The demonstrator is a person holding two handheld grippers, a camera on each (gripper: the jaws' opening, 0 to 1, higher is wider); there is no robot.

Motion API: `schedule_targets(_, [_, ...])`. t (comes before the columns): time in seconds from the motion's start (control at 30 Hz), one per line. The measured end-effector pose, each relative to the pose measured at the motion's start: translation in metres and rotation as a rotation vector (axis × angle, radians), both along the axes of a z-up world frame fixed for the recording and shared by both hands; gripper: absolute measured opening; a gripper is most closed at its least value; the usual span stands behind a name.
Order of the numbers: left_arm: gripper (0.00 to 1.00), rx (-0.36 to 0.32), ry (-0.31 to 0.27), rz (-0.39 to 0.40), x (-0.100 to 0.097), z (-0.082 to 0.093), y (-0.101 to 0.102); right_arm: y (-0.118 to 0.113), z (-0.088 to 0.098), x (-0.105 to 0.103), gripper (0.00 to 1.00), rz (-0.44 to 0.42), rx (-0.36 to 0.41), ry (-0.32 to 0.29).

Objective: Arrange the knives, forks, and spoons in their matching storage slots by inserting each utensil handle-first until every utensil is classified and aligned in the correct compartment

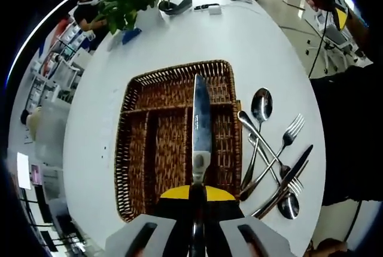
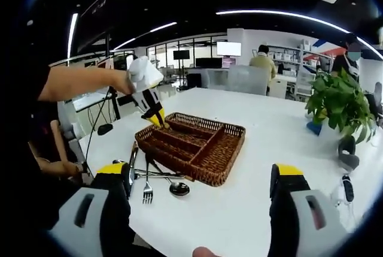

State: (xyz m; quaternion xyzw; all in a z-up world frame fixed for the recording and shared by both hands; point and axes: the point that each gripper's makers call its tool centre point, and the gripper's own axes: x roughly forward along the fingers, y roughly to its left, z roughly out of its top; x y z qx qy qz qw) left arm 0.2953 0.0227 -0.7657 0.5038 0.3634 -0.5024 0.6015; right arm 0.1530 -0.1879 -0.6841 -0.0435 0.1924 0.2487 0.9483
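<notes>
Left tongs (image 1: 196, 233) clamped tight (right tongs (image 2: 200, 209) gape wide).

Brown woven tray (image 1: 134, 149) w/ long slots sits on the worktop. One silver knife (image 1: 201, 125) is held over the slots, blade pointing far. Spoons, forks (image 1: 291, 132) & a black-handled knife (image 1: 287, 179) lie crossed just right of tray.

Right gripper (image 2: 200, 200), jaws wide apart, above white table (image 2: 269, 131) bearing wicker tray (image 2: 192, 146); left gripper (image 2: 157, 120) in a hand, tips over tray's far-left end; fork (image 2: 147, 190), spoon (image 2: 178, 189), knife (image 2: 132, 160) just beside tray; plant (image 2: 338, 102) far right.
</notes>
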Motion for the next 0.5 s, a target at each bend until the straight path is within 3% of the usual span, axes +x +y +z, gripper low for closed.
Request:
schedule_targets(0.13, [0.02, -0.023, -0.004, 0.009, 0.007, 0.013, 0.002, -0.02, 0.01, 0.033, 1.0, -0.005, -0.135, -0.01])
schedule_targets(0.23, [0.02, -0.025, 0.004, 0.001, 0.01, 0.028, 0.001, -0.022, 0.027, 0.049, 1.0, 0.008, -0.086, 0.032])
schedule_targets(0.33, [0.02, -0.018, 0.019, -0.006, 0.006, 0.044, 0.001, -0.022, 0.059, 0.059, 1.0, 0.02, -0.057, 0.049])
schedule_targets(0.5, [0.02, -0.036, 0.062, 0.034, 0.003, 0.073, 0.005, -0.015, 0.1, 0.06, 1.0, 0.048, 0.033, 0.084])
